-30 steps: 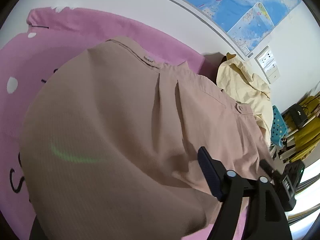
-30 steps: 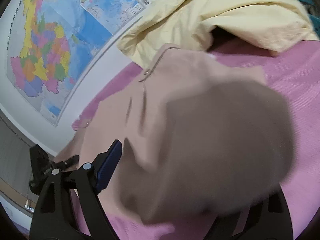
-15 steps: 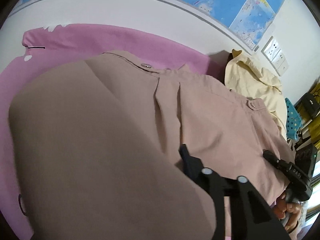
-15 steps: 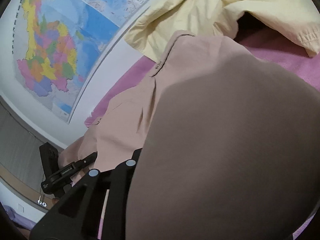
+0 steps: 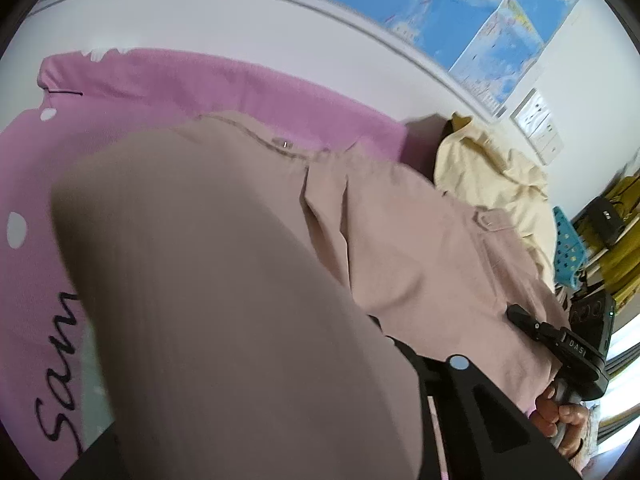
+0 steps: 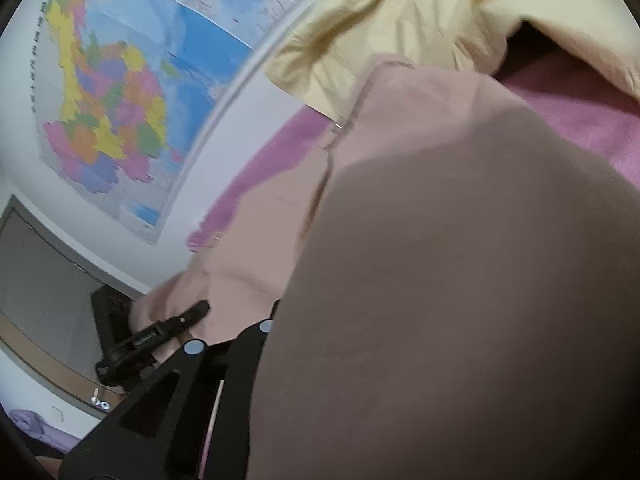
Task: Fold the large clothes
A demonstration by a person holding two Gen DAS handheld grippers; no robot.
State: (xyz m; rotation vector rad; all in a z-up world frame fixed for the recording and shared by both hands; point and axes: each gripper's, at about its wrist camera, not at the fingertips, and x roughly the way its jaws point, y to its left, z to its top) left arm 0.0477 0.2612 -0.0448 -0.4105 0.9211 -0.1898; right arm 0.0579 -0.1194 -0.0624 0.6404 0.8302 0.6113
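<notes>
Garments, two: one dusty-pink shirt [image 5: 420, 240], the task's piece; one pale yellow garment [image 5: 488, 176], crumpled at the far right against the wall.

Dusty-pink shirt: spread over a pink cloth [image 5: 160, 92] that covers the work surface; collar edge toward the far wall; two small buttoned tabs visible from the left wrist view, one at the far edge, one toward the right; a vertical pleat running down the middle; woven, ribbed texture; a near fold of it lifted close to each lens, blurred and shadowed, filling the near half of both views [image 6: 460, 300].

Grippers, two, black, hand-held: left gripper [image 5: 396, 344], jaws just drawn together, clamped on the near edge of the shirt, fabric draped over the fingers; right gripper [image 6: 276, 312], jaws just drawn together likewise, clamped on the shirt's near edge, tips buried in the cloth; each one seen from the other's camera at the shirt's opposite side.

Hand, one visible: a person's hand [image 5: 560, 420] on the right gripper's handle, near right of the left wrist view.

Pink cloth: one; white dots and black script lettering at its left.

Wall maps, two: a large map [image 6: 108, 112] and a smaller sheet [image 6: 240, 0] overlapping its edge.

Wall socket panel [image 5: 538, 126]: one, right of the maps.

Perforated turquoise basket [image 5: 568, 248]: one, at the far right, beyond the yellow garment.
</notes>
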